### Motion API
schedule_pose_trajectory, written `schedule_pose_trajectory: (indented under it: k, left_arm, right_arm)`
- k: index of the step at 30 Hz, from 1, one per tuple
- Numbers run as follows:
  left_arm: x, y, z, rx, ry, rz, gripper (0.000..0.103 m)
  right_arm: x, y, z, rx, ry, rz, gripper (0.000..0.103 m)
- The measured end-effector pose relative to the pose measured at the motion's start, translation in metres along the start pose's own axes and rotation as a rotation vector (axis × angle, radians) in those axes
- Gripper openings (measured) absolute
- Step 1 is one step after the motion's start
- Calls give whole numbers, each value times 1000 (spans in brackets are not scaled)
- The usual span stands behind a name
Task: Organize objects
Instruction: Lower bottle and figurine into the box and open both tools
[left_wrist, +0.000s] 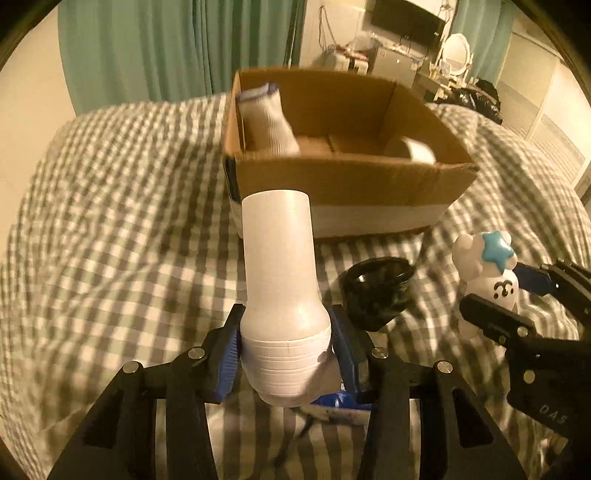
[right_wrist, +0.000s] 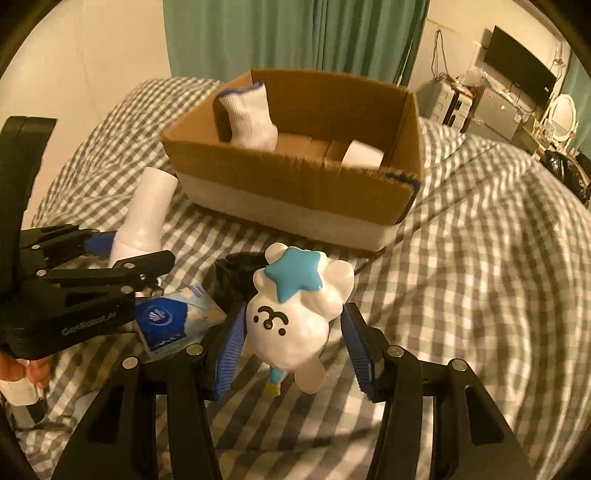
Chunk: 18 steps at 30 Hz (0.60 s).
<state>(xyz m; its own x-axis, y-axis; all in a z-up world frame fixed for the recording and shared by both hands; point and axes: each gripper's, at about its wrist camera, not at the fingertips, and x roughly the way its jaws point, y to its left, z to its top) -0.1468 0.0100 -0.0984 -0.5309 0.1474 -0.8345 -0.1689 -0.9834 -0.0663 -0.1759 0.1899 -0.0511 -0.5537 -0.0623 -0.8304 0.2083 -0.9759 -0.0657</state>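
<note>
My left gripper (left_wrist: 285, 345) is shut on the wide base of a white plastic bottle (left_wrist: 280, 266), which points toward the cardboard box (left_wrist: 332, 184); the bottle also shows in the right wrist view (right_wrist: 142, 221). My right gripper (right_wrist: 295, 343) straddles a white bear figurine with a blue star (right_wrist: 295, 306); its jaws stand slightly apart from the figurine's sides. The figurine also shows in the left wrist view (left_wrist: 487, 273). The box (right_wrist: 295, 192) holds a white sock (right_wrist: 249, 118) and a white roll (right_wrist: 364, 155).
A black cup-like object (left_wrist: 376, 288) lies on the checked bedspread (left_wrist: 110, 221) between the two grippers. A blue and white tissue packet (right_wrist: 173, 317) lies under the left gripper. Green curtains, a TV and a mirror stand behind the bed.
</note>
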Motion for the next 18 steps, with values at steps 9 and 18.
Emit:
schedule_pose_trajectory:
  k: [9,18]
  left_arm:
    - [-64,-11,4,63,-109,16,46]
    - [-129,-10,46,102,-223,27,46]
  right_arm:
    - [-63,18,6,-35,-110,-40,52]
    - [-131,21,47,-103,-250,-114,52]
